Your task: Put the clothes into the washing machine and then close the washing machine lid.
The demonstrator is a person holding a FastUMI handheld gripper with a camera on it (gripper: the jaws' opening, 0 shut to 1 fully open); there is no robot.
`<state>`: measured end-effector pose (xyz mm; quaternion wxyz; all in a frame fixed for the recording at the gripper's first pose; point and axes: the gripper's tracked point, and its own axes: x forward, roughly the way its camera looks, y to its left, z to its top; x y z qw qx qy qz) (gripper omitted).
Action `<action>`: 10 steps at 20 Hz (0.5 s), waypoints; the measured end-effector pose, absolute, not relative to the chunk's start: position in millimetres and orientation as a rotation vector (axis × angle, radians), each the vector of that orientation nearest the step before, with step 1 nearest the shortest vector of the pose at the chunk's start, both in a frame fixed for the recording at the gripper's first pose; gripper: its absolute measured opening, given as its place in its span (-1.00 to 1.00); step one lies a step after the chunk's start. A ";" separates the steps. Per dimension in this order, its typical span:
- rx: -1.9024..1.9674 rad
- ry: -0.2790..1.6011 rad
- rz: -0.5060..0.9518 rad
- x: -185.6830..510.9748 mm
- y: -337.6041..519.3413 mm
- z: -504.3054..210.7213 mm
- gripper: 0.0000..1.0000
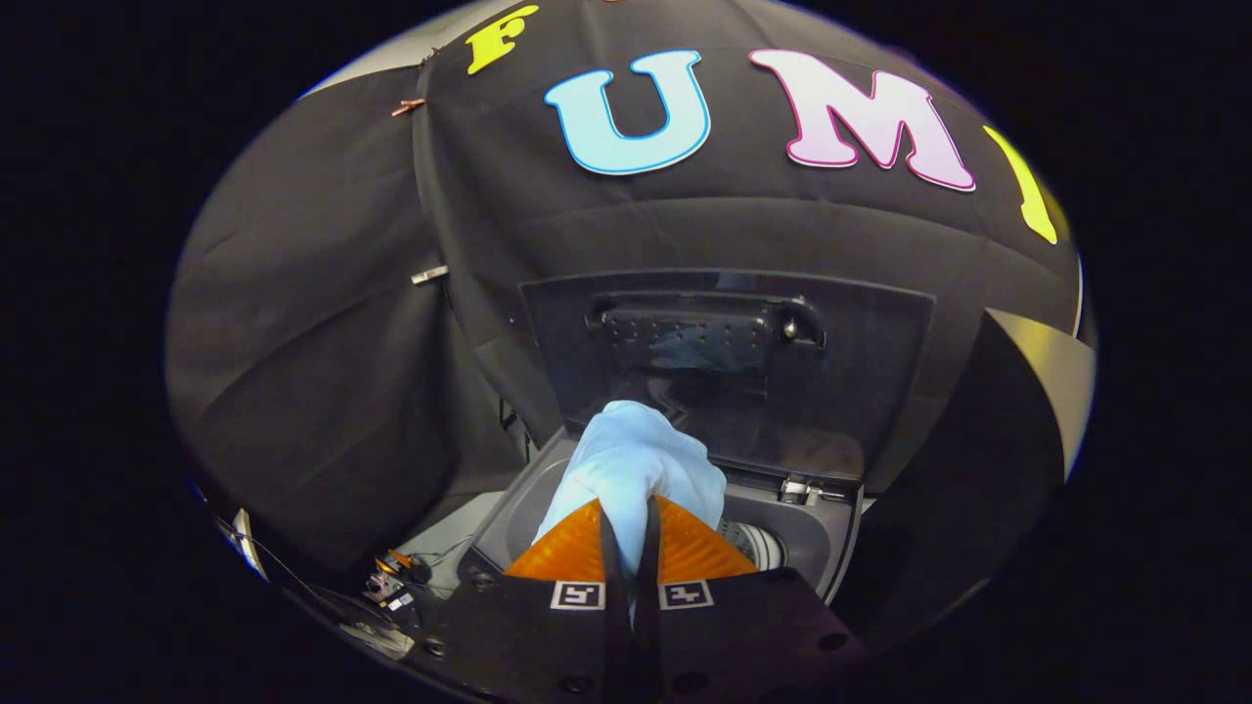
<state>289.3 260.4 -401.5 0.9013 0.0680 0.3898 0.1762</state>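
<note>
Black cloth backs the washing machine point(509, 528), lid point(729, 372) standing upright; the gripper point(631, 533) pinches a pale blue garment point(636, 464) tight between both fingers, right above the drum opening.

Black cloth wall point(323, 323), creased.

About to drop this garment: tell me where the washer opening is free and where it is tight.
The claw is shut on the pale blue cloth, over the washing machine opening. Free room lies in the drum, right of the fingers, under the raised lid. It is tight by the lid hinge and the cables left of the machine.
</note>
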 end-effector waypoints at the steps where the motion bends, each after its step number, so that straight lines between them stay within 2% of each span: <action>1: 0.138 0.829 0.362 286.7 261.6 -413.0 -0.89; 3: 0.148 0.878 0.354 283.4 260.9 -431.4 -0.89; 9: 0.144 0.824 0.329 293.6 255.6 -422.3 1.00; 10: 0.136 0.817 0.329 291.8 253.8 -417.6 0.98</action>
